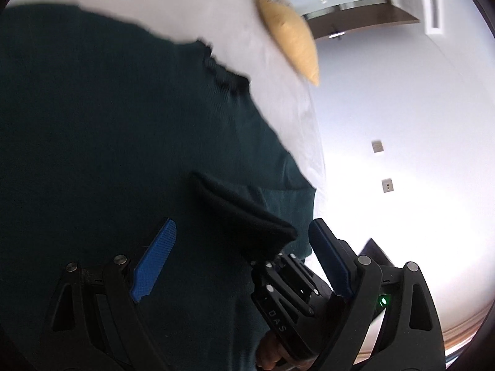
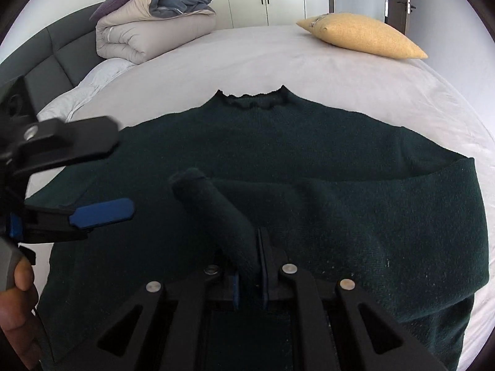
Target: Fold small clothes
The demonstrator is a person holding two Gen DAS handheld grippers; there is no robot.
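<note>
Clearly the dark green sweater [image 2: 278, 142] is soft, thick knit: light enough to lift by one corner, but limp, so any part not carried will sag and drag. It lies flat on the white bed [image 2: 340, 71], its frilled collar [image 2: 252, 99] pointing toward the far side, and its right sleeve [image 2: 355, 194] is folded across the chest. The right claw [image 2: 249, 266] has its pads pressed together on the cuff [image 2: 213, 213] of that sleeve, which stands up as a rolled tube from between them. The left claw [image 1: 244, 253] is spread wide, its blue pads [image 1: 154, 262] well apart and gripping nothing, hovering just above the sweater's left half; in the right wrist view it comes in from the left edge.

A cuff is a fair grip, since the doubled ribbing resists slipping, though the knit may stretch if pulled hard. For the body folds, I judge the shoulder seam and hem edge the better holds.

A yellow pillow [image 2: 365, 35] rests near the far right edge of the bed, and a rolled duvet [image 2: 148, 31] sits at the far left by the grey headboard [image 2: 55, 49]. Both lie well apart from the sweater and block nothing.
</note>
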